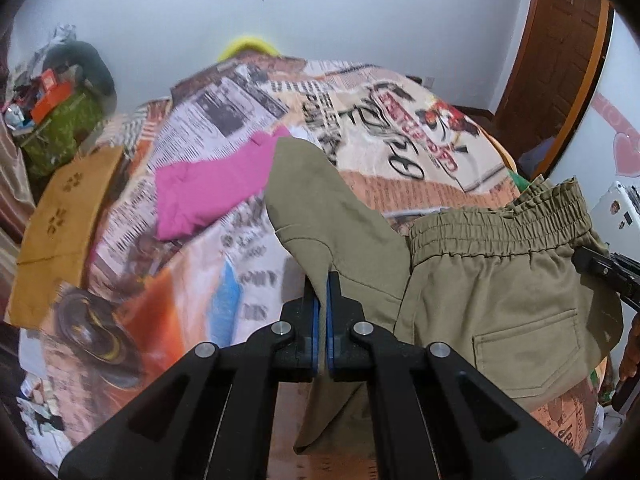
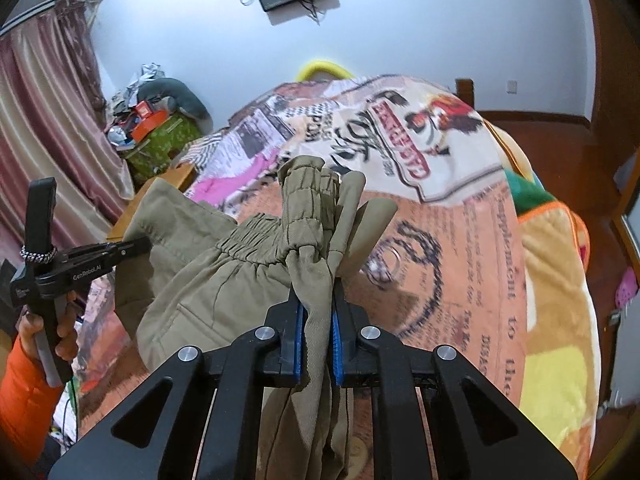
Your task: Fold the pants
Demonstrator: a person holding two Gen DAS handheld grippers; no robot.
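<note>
The pants (image 1: 492,280), khaki with an elastic gathered waistband and a back pocket, hang above the bed (image 1: 400,184), pinched by the left gripper (image 1: 322,292) and right gripper (image 2: 318,300). Their lower legs drop out of sight.

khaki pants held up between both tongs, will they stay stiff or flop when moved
Probably floppy: the khaki pants sag between the left tongs and right tongs, and loose cloth hangs below each grip. They look light, since a pinch at each side holds them up. The gathered waistband bunches thickly, so it seems unlikely to slip.
</note>
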